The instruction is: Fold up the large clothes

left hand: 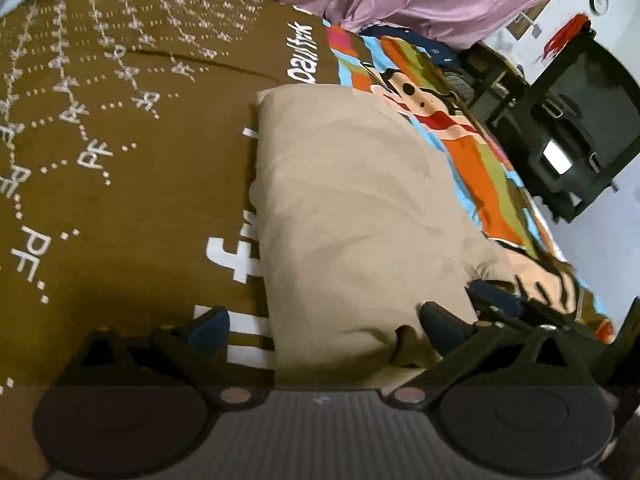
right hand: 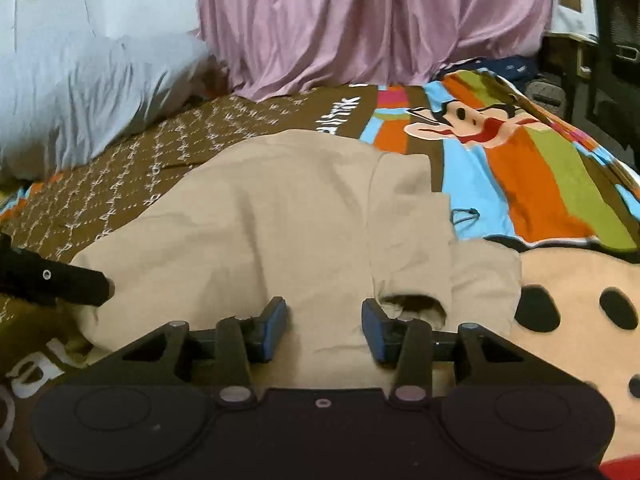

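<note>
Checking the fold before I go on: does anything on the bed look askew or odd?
The beige garment is not folded square: its right edge is stepped, one layer jutting past another, with a gaping opening near the right gripper. Nothing looks torn or spilled.

The left gripper (left hand: 320, 326) is pointing steeply downward with its jaws standing wide apart, its blue-padded fingertips (left hand: 210, 330) pressing on nothing. The right gripper (right hand: 324, 330) is also tilting downward, its jaws standing partly apart and its blue pads (right hand: 276, 328) clamping nothing between them. In the right wrist view the left gripper's black finger is reaching in from the left edge, while the left wrist view is showing the right gripper's fingers just beside the left one's right finger.
</note>
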### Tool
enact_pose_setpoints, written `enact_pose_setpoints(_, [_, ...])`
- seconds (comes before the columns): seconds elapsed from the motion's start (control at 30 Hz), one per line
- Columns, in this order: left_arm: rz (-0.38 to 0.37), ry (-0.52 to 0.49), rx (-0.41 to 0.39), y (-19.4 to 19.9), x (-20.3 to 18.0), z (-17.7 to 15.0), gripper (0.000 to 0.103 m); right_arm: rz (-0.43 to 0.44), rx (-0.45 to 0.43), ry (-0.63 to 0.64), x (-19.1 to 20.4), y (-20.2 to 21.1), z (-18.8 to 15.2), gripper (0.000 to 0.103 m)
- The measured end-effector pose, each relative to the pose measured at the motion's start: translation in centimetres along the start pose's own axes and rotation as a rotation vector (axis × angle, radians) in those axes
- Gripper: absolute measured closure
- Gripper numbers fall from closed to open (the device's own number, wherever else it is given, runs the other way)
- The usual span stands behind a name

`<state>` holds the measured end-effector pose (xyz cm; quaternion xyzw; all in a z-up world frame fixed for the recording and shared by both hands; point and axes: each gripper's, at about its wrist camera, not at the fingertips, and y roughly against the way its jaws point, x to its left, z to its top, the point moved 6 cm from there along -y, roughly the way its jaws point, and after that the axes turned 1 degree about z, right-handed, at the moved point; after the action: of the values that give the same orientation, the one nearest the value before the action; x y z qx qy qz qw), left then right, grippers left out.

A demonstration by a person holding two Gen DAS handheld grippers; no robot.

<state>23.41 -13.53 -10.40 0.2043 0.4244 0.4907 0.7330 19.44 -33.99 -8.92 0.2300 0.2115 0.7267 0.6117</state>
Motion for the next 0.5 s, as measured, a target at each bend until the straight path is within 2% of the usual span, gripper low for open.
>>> enact_pose_setpoints(0.07, [0.033, -0.006, -0.009, 0.4, -0.4, 0.0, 0.0, -0.008, 0.007, 0.03, 0.2, -0.4, 0.1, 0.058])
enact_pose_setpoints(0.2, [0.111, -0.072, -0.056, 2.1, -2.2, -0.3, 0.001, 0.017, -0.01, -0.015, -0.2, 0.2, 0.2, 0.056])
enact_pose_setpoints(0.27, [0.136, -0.099, -0.071, 2.9, -2.8, -0.4, 0.001, 0.035, -0.039, -0.038, -0.4, 1.2, 0.3, 0.046])
enact_pose_setpoints(0.33, [0.15, -0.099, -0.07, 3.3, -3.1, -0.3, 0.0, 0.051, -0.081, -0.041, -0.5, 2.3, 0.6, 0.024])
enact_pose_setpoints(0.4, [0.157, -0.086, -0.062, 3.5, -3.2, -0.3, 0.0, 0.009, -0.132, -0.024, -0.9, 3.4, 1.2, 0.017])
enact_pose_setpoints(0.5, [0.167, -0.081, -0.058, 3.7, -3.3, -0.3, 0.0, -0.038, -0.17, -0.042, -2.0, 4.6, 1.7, 0.014])
